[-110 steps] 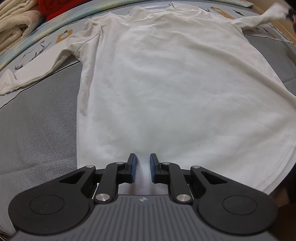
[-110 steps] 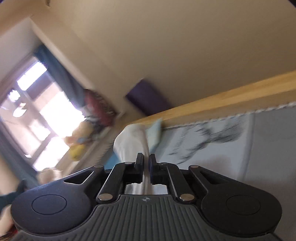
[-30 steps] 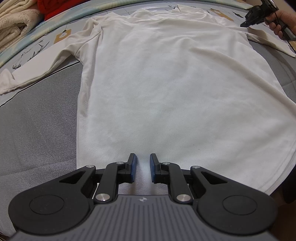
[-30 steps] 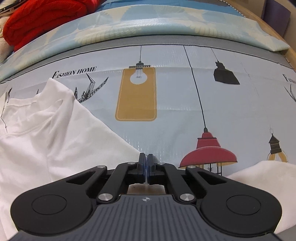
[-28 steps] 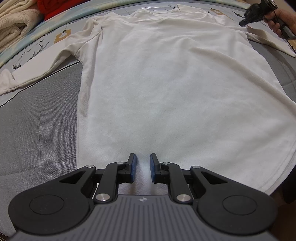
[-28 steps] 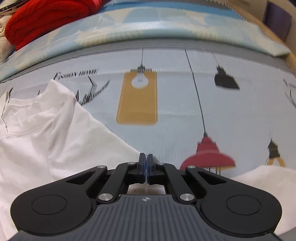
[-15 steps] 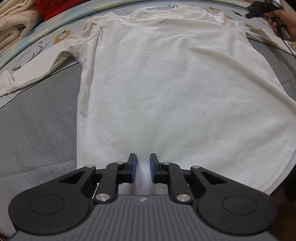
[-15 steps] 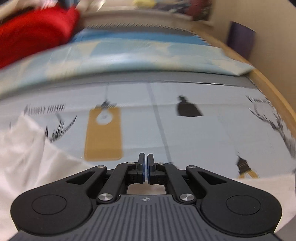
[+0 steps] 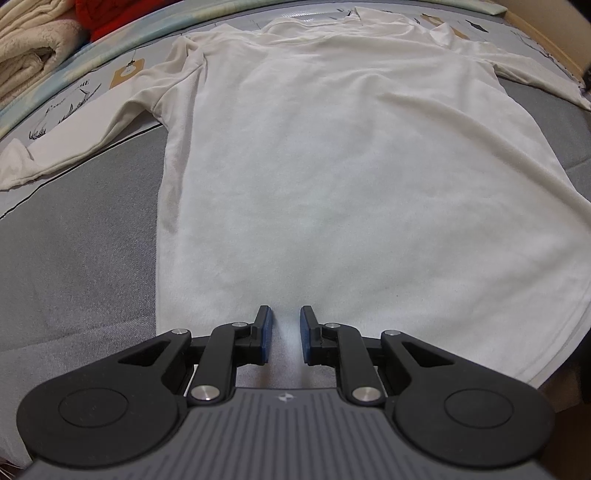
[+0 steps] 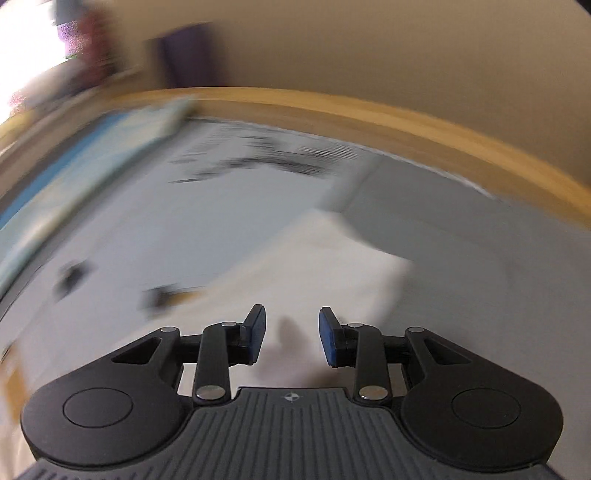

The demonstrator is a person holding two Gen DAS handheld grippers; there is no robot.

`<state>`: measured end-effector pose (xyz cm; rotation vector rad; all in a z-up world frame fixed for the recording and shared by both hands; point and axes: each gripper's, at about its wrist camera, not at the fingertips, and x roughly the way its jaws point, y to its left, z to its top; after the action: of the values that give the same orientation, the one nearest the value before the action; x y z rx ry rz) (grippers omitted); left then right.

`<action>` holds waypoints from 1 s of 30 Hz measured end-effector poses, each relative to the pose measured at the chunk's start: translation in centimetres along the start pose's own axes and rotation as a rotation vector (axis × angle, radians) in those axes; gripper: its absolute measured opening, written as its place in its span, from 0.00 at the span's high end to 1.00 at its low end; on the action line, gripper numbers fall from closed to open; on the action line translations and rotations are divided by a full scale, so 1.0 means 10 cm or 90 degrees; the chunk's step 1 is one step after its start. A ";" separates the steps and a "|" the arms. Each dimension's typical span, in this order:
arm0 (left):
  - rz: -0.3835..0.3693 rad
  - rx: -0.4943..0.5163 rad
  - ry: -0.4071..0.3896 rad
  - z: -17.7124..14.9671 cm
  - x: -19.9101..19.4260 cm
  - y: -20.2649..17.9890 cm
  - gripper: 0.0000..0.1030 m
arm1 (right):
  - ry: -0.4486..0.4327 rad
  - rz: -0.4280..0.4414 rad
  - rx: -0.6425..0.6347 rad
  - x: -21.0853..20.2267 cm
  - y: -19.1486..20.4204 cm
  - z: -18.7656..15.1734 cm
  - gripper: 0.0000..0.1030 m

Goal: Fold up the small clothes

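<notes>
A white long-sleeved shirt (image 9: 332,177) lies spread flat on a bed, its hem toward the left wrist camera and its collar at the far end. Its body is smooth with a few shallow wrinkles across the chest. One sleeve (image 9: 74,144) stretches out to the left in that view, its cuff lying on the pale printed sheet (image 9: 55,110); the other sleeve (image 9: 535,70) runs off to the right toward the wooden bed frame (image 9: 546,40). The lower part of the shirt rests on a grey bed cover (image 9: 74,251), which shows on both sides of it.

The left gripper (image 9: 283,332) sits at the hem with its blue pads a narrow gap apart, and a ridge of the white cloth rises between them; whether the pads actually press on it cannot be told from this view.

The right gripper (image 10: 291,332) is seen in a heavily blurred picture. Its jaws are opening, standing at a middling width, with white fabric (image 10: 332,266) below and beyond them but nothing gripped between the pads. Past that cloth lie the grey cover, the printed sheet and the wooden frame (image 10: 406,118), with a beige wall (image 10: 406,48) above.

At the far left corner of the left wrist view a folded cream blanket (image 9: 29,40) and something red (image 9: 99,18) are piled beside the sheet
</notes>
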<state>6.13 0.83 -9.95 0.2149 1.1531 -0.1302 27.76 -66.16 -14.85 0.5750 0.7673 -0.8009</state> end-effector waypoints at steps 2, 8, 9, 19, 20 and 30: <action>0.004 0.004 -0.001 0.00 -0.01 -0.02 0.83 | 0.027 -0.026 0.085 0.11 -0.31 -0.02 0.66; 0.014 0.014 -0.006 -0.02 -0.01 -0.05 0.83 | 0.001 0.072 0.102 0.22 -0.45 -0.04 0.80; 0.016 0.015 -0.007 -0.02 -0.01 -0.05 0.83 | -0.008 0.071 0.102 0.24 -0.47 -0.04 0.99; -0.008 -0.028 -0.057 0.05 -0.19 0.01 0.83 | -0.011 -0.119 0.158 0.09 -0.50 -0.09 0.95; -0.014 -0.021 -0.038 0.04 -0.14 -0.01 0.82 | -0.012 -0.113 0.174 0.06 -0.50 -0.08 0.95; -0.015 -0.046 -0.099 0.07 -0.44 0.07 0.79 | -0.112 0.204 0.020 -1.29 0.32 -0.06 0.73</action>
<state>5.16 1.26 -5.62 0.1243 1.0040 -0.1235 24.15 -58.54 -4.61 0.6284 0.4861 -0.5590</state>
